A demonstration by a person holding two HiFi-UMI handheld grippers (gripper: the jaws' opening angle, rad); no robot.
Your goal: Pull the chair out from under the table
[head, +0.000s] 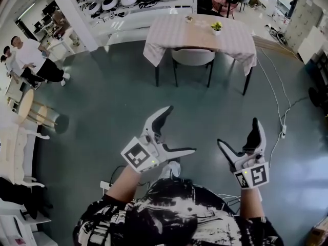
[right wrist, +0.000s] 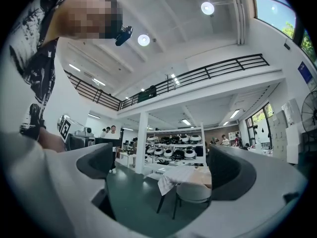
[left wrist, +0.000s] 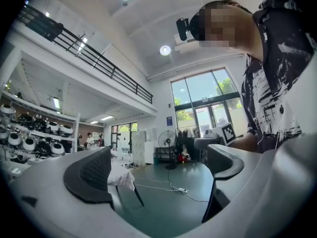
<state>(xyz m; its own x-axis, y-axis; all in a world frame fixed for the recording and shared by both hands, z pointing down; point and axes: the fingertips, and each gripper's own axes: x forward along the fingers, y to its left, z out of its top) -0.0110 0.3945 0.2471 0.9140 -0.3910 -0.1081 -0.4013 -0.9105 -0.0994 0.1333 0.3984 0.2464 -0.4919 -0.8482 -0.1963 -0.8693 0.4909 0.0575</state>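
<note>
- The white chair (head: 192, 56) is tucked under the far table (head: 197, 34), well apart from both grippers.
- The left gripper (head: 181, 128) and right gripper (head: 238, 131) are both spread open and empty, near the person.
- Risks: a jaw pinching the tablecloth (head: 154, 46) could drag the potted plant (head: 217, 26). The floor cable (head: 277, 104) on the right could trip.

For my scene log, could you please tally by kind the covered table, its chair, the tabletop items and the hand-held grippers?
Table: 1
Chair: 1
Tabletop items: 2, plant and small object
Hand-held grippers: 2, left hand-held gripper and right hand-held gripper
Total: 6
</note>
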